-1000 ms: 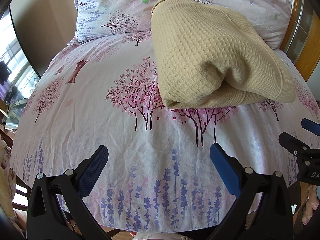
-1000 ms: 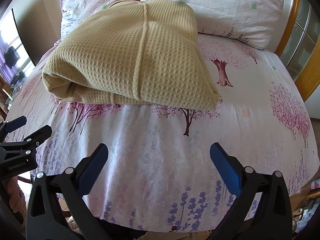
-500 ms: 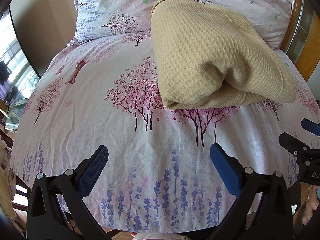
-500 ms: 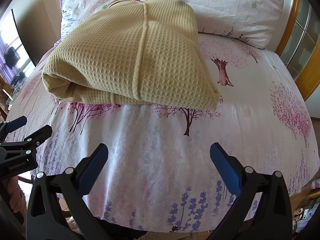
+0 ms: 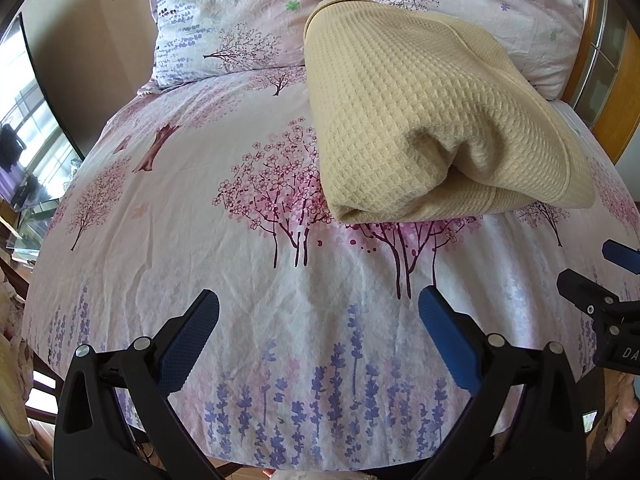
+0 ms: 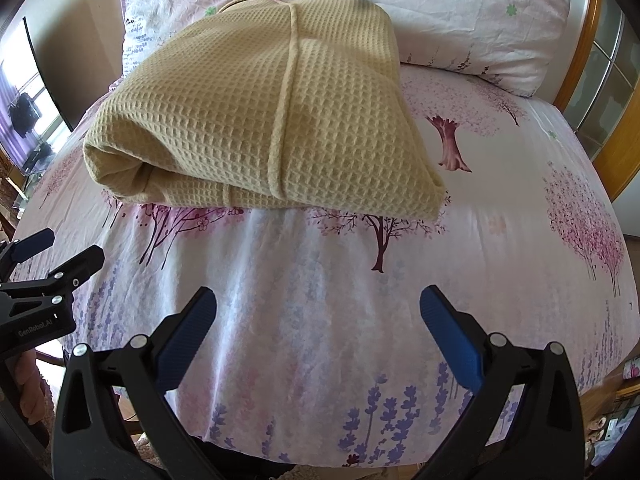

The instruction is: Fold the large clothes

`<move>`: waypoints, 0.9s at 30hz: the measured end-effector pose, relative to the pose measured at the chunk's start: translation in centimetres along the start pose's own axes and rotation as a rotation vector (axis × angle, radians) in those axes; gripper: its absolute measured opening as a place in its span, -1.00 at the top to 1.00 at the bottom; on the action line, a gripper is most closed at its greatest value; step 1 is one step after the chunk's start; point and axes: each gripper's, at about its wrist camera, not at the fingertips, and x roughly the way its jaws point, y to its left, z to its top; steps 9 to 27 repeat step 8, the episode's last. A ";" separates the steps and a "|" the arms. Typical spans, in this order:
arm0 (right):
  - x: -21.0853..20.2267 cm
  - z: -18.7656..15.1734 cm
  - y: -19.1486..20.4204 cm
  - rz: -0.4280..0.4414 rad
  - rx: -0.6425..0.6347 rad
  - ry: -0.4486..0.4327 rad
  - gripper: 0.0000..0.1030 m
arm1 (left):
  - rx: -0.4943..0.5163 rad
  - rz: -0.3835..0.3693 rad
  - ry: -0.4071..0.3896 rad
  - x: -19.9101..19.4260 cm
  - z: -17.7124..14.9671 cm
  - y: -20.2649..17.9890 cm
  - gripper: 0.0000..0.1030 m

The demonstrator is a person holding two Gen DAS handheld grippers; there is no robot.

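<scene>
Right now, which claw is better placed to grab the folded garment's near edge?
Right, marginally. The right claw has the beige garment ahead, slightly to its left; from the left claw it sits further off, to the right. Both are open and clear of it.

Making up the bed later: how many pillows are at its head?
2: one pillow at the left, partly behind the folded beige garment; another pillow at the right. More could be hidden.

A floral bedsheet (pink trees, purple lavender) with two matching pillows beneath a wooden headboard.
</scene>
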 end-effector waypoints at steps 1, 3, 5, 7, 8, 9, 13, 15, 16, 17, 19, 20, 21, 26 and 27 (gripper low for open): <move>0.0 0.0 -0.1 0.001 -0.001 0.000 -0.96 | -0.001 -0.002 0.001 0.0 0.0 0.0 -0.97; 0.0 0.0 0.0 0.000 -0.001 -0.001 -0.96 | -0.004 -0.005 0.002 0.1 0.0 0.1 -0.97; 0.0 0.0 -0.1 0.002 -0.001 0.001 -0.96 | -0.007 -0.007 0.004 0.0 0.0 0.0 -0.97; 0.0 0.0 -0.1 -0.001 0.000 0.001 -0.96 | -0.009 -0.008 0.007 0.0 0.0 0.0 -0.97; 0.0 0.0 -0.1 0.001 0.000 0.002 -0.96 | -0.010 -0.008 0.007 0.1 0.0 0.1 -0.97; 0.0 0.0 -0.1 0.001 0.000 0.002 -0.96 | -0.010 -0.008 0.007 0.1 0.0 0.1 -0.97; 0.0 0.0 -0.1 0.001 0.000 0.002 -0.96 | -0.010 -0.008 0.007 0.1 0.0 0.1 -0.97; 0.0 0.0 -0.1 0.001 0.000 0.002 -0.96 | -0.010 -0.008 0.007 0.1 0.0 0.1 -0.97; 0.0 0.0 -0.1 0.001 0.000 0.002 -0.96 | -0.010 -0.008 0.007 0.1 0.0 0.1 -0.97; 0.0 0.0 -0.1 0.001 0.000 0.002 -0.96 | -0.010 -0.008 0.007 0.1 0.0 0.1 -0.97; 0.0 0.0 -0.1 0.001 0.000 0.002 -0.96 | -0.010 -0.008 0.007 0.1 0.0 0.1 -0.97; 0.0 0.0 -0.1 0.001 0.000 0.002 -0.96 | -0.010 -0.008 0.007 0.1 0.0 0.1 -0.97; 0.0 0.0 -0.1 0.001 0.000 0.002 -0.96 | -0.010 -0.008 0.007 0.1 0.0 0.1 -0.97; 0.0 0.0 -0.1 0.001 0.000 0.002 -0.96 | -0.010 -0.008 0.007 0.1 0.0 0.1 -0.97; 0.0 0.0 -0.1 0.001 0.000 0.002 -0.96 | -0.010 -0.008 0.007 0.1 0.0 0.1 -0.97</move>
